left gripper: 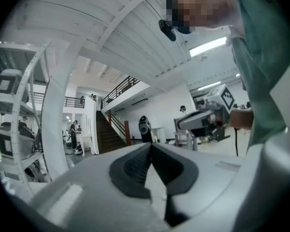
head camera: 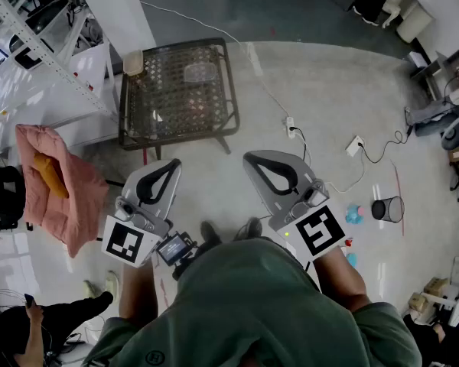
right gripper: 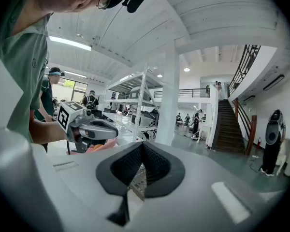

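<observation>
The left gripper (head camera: 173, 164) is fully shut: in the left gripper view its two dark pads meet at the tips with nothing between them. The right gripper (head camera: 250, 157) is shut as well, tips together and empty. In its own view a small gap shows below the tips, and the woven pattern seen through it is probably the top of the surface ahead, though the patch is too small to be sure.

Both grippers are held side by side in front of the person, near each other but not touching, above the floor (head camera: 321, 90). They point towards a low woven surface (head camera: 180, 90) with a dark metal frame, which stands on the floor just ahead of them, clear of both.

A pink cushion (head camera: 61, 193) lies to the left of the left gripper. A white cable (head camera: 271, 98) runs across the floor beside the surface. A small dark bin (head camera: 389, 209) stands well off to the right.
</observation>
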